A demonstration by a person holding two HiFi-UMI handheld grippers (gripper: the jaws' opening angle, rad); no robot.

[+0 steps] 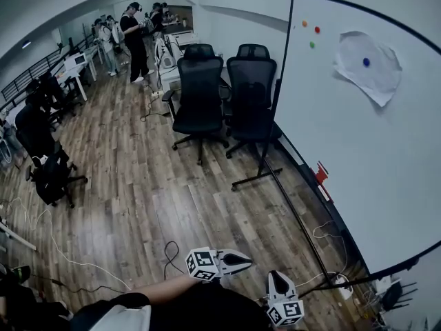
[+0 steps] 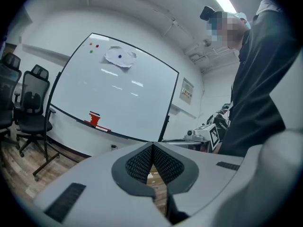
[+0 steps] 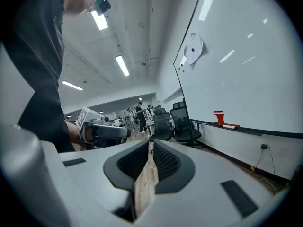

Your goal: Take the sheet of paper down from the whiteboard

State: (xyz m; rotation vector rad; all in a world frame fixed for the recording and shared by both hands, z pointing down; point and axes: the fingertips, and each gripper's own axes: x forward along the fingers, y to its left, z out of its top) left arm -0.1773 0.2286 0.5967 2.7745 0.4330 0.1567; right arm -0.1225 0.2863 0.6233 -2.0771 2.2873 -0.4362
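Two black office chairs [image 1: 200,92] stand on the wooden floor [image 1: 131,185], with people [image 1: 135,40] standing well beyond them.

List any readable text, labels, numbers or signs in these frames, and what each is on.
No text reads clearly in any view.
Wall notice beside the whiteboard: print too small to read.
Sheet of paper: no writing visible.
Marker cubes: black-and-white square patterns only, no characters.

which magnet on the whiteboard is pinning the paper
The blue magnet, in the middle of the sheet of paper; the orange magnet, red magnet and green magnet sit on bare whiteboard beside it.
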